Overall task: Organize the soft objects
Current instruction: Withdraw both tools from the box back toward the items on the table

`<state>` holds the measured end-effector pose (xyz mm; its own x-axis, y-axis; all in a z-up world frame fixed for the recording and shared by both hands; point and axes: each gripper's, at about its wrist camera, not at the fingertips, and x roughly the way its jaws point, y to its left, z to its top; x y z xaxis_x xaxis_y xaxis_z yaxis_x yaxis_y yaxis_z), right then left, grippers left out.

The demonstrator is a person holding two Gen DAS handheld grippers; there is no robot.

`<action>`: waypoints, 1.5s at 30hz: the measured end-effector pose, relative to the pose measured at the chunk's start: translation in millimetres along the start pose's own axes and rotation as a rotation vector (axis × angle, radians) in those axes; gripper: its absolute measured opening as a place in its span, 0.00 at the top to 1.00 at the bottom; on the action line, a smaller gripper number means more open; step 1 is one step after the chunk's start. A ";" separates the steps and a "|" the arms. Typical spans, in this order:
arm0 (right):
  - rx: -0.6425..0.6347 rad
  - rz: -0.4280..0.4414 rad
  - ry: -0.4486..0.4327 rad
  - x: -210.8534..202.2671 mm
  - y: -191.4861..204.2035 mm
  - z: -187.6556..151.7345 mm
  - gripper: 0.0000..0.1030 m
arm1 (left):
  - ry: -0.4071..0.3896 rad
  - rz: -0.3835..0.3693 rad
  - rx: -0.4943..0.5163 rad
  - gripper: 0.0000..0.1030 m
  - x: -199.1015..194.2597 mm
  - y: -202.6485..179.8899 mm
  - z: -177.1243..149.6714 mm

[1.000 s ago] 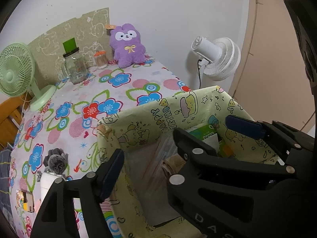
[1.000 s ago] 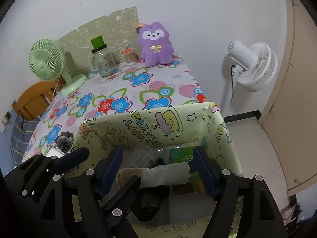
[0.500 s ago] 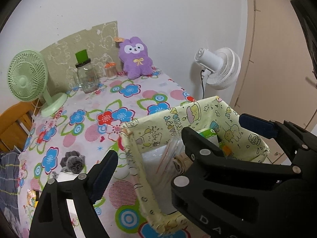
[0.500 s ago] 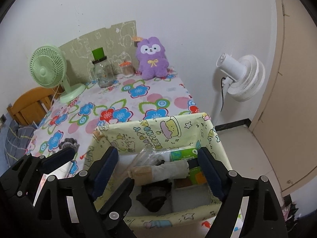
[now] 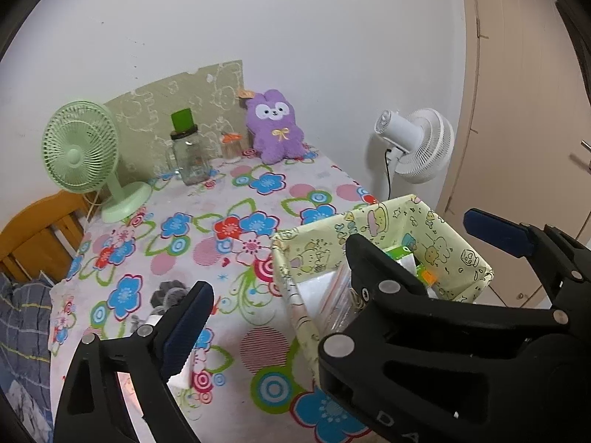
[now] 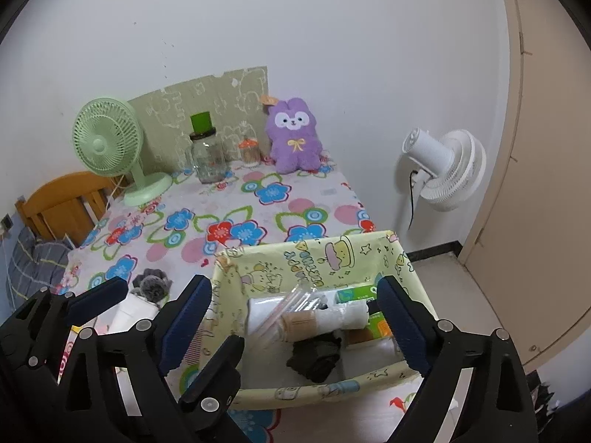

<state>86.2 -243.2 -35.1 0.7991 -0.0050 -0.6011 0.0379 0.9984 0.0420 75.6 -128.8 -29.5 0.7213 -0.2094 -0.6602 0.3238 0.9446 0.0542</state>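
I'm hovering both claws above the yellow fabric bin (image 6: 321, 258), the right gripper (image 6: 295, 317) and left gripper (image 5: 332, 269) just spreading open, empty. A rolled cloth (image 6: 332, 317) is lying inside. Next I'm probably fetching the grey fuzzy item (image 6: 151, 284) beside it.

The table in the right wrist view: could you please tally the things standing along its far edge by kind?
Fans: 1, the green desk fan
Jars: 2, the green-lidded glass jar and the small orange-lidded jar
Plush toys: 1, the purple plush bunny
Total: 4
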 end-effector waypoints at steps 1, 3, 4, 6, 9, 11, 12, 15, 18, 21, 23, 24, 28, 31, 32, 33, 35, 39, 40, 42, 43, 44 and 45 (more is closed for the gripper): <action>-0.002 0.000 -0.004 -2.1 2.7 0.4 0.07 | -0.005 0.001 -0.004 0.07 -3.4 3.0 -0.5; -0.003 0.005 -0.011 -6.6 7.1 1.4 0.06 | -0.010 0.001 -0.009 0.07 -8.2 6.3 -0.6; -0.002 0.009 -0.012 -8.1 9.4 1.7 0.05 | -0.012 0.002 -0.012 0.07 -11.3 9.0 -0.9; -0.001 0.013 -0.015 -11.8 14.4 2.5 0.04 | -0.014 -0.001 -0.018 0.07 -16.5 14.4 -1.7; 0.000 0.020 -0.026 -18.5 21.8 2.3 0.02 | -0.024 0.002 -0.028 0.07 -23.6 21.1 -3.3; -0.005 0.025 -0.025 -20.9 27.8 2.7 0.01 | -0.030 0.012 -0.031 0.07 -27.3 25.4 -4.9; -0.008 0.029 -0.021 -21.8 31.7 2.9 0.00 | -0.029 0.013 -0.037 0.07 -28.7 28.6 -5.5; -0.018 0.040 -0.017 -23.4 40.9 2.9 0.00 | -0.035 0.017 -0.056 0.07 -33.4 37.4 -8.2; -0.028 0.059 -0.015 -25.1 49.8 3.5 0.00 | -0.044 0.029 -0.072 0.07 -38.1 46.2 -10.7; -0.038 0.070 -0.021 -26.6 58.5 4.3 0.00 | -0.054 0.042 -0.085 0.07 -42.2 56.1 -12.9; -0.044 0.082 -0.024 -26.8 65.1 4.4 0.00 | -0.058 0.050 -0.092 0.07 -44.4 61.4 -14.0; -0.045 0.087 -0.024 -27.1 66.9 4.5 0.00 | -0.060 0.054 -0.096 0.07 -45.8 64.5 -14.6; -0.051 0.105 -0.017 -24.5 79.4 5.0 0.00 | -0.062 0.067 -0.117 0.07 -47.1 77.6 -17.5; -0.067 0.118 -0.012 -21.4 89.6 5.3 0.00 | -0.057 0.076 -0.131 0.08 -46.1 87.2 -19.8; -0.072 0.123 -0.008 -19.5 93.6 5.0 0.00 | -0.056 0.079 -0.134 0.08 -45.9 89.2 -20.7; -0.075 0.126 -0.007 -18.8 95.5 4.9 0.00 | -0.056 0.082 -0.136 0.08 -45.8 91.8 -21.7; -0.079 0.133 -0.005 -16.7 101.1 4.3 0.00 | -0.056 0.089 -0.140 0.08 -45.7 96.7 -23.4; -0.076 0.146 0.000 -12.0 110.9 2.7 0.00 | -0.053 0.100 -0.148 0.08 -43.6 107.2 -27.6; -0.079 0.148 0.002 -10.2 114.0 2.0 0.00 | -0.052 0.102 -0.151 0.08 -43.2 109.1 -28.7; -0.082 0.147 0.005 -7.2 118.4 1.2 0.00 | -0.044 0.111 -0.157 0.08 -40.5 113.2 -30.5; -0.089 0.139 0.010 -4.7 121.7 0.7 0.00 | -0.036 0.112 -0.164 0.08 -38.1 116.3 -31.7; -0.094 0.133 0.014 -2.9 124.3 0.4 0.00 | -0.032 0.115 -0.167 0.08 -36.6 118.4 -32.6; -0.099 0.129 0.014 -1.0 126.3 -0.1 0.00 | -0.028 0.123 -0.169 0.08 -35.1 120.8 -33.7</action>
<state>90.1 -117.1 -29.3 0.7848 0.1240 -0.6073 -0.1244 0.9914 0.0416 68.8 1.1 -25.1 0.7667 -0.0951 -0.6350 0.1270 0.9919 0.0048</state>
